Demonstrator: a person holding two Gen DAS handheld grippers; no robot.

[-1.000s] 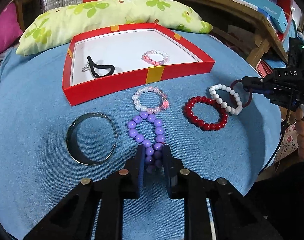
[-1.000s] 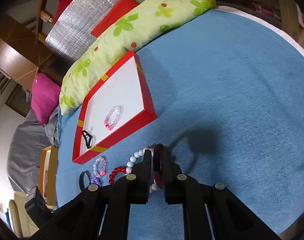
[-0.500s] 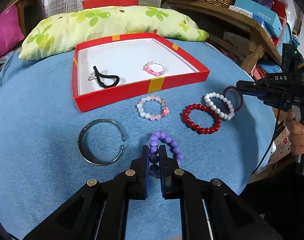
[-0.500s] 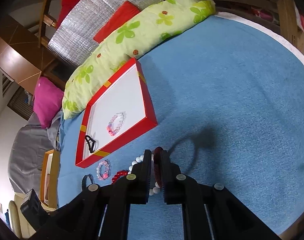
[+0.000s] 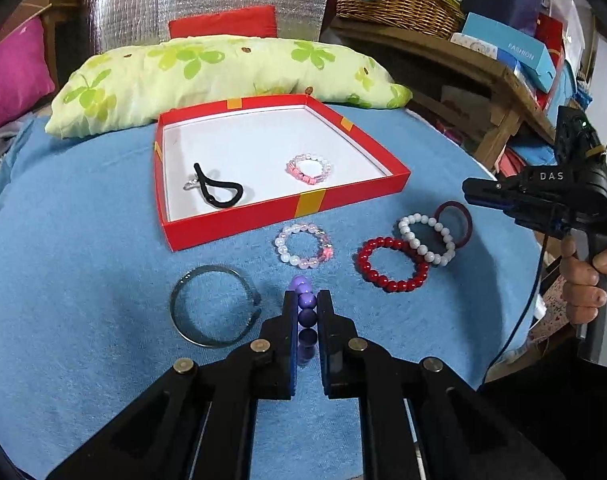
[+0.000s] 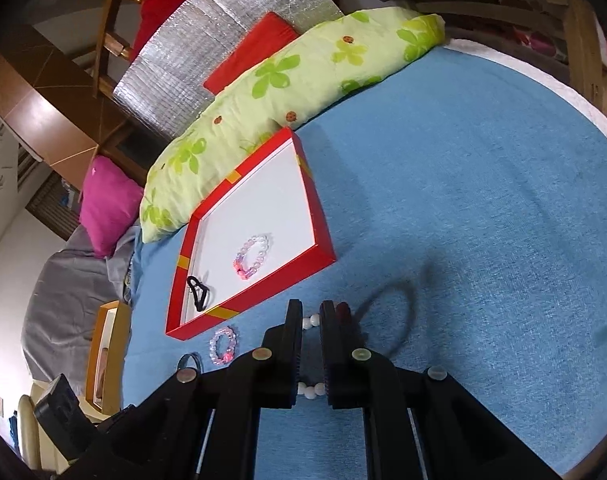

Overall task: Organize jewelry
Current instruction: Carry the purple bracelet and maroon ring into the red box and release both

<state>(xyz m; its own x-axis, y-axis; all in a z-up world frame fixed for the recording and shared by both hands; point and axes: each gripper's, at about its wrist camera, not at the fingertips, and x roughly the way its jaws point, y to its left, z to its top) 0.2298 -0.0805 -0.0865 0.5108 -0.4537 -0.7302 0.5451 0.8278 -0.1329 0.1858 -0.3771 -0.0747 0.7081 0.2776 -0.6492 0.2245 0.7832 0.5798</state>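
Note:
My left gripper [image 5: 306,300] is shut on a purple bead bracelet [image 5: 306,312], held edge-on above the blue cloth. A red box [image 5: 303,209] with a white floor holds a black cord [image 5: 219,190] and a pink bead bracelet [image 5: 309,168]. On the cloth lie a metal bangle [image 5: 213,311], a pale pink bracelet [image 5: 303,245], a red bead bracelet [image 5: 391,264], a white bead bracelet [image 5: 427,240] and a dark red ring [image 5: 455,224]. My right gripper [image 6: 311,314] has a narrow gap between its fingers; the dark red ring [image 6: 343,312] lies just outside its right finger, white beads [image 6: 311,322] below.
A green flowered pillow [image 5: 223,76] lies behind the box. A wooden shelf with a wicker basket [image 5: 395,0] and boxes stands at the back right. The table's edge [image 6: 563,92] curves around the far right. A pink cushion [image 6: 107,204] sits at the left.
My left gripper closed on the purple bracelet and lifted it off the cloth. My right gripper's fingers parted slightly and the dark red ring now lies outside them.

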